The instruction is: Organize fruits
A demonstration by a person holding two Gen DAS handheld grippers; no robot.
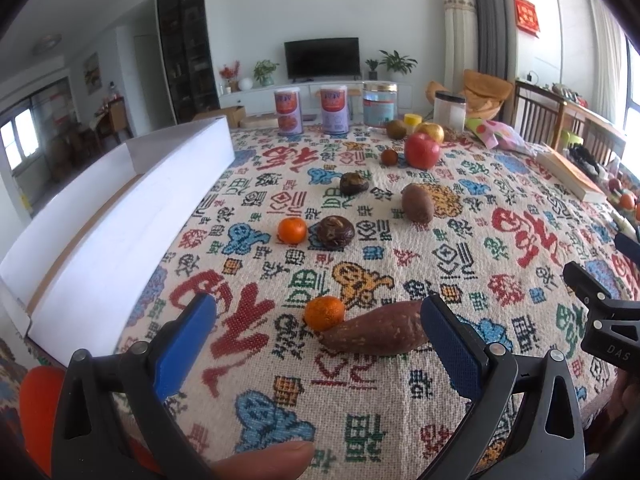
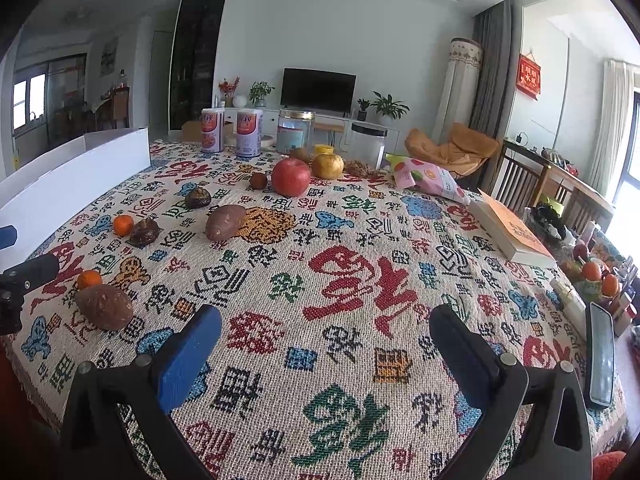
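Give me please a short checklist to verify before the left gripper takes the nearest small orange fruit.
1. Left gripper open: ok, the blue pads stand wide apart.
2. Small round orange mandarin between the pads' line: ok, roughly centred ahead.
3. Mandarin free of neighbours: not ok, it touches the long brown sweet potato, which lies just in front of the right pad.
4. Right gripper out of the way: ok, open and empty over bare patterned tablecloth.
5. White cardboard box ready at the left: ok, open top.
6. Inside of the box has room: cannot tell.
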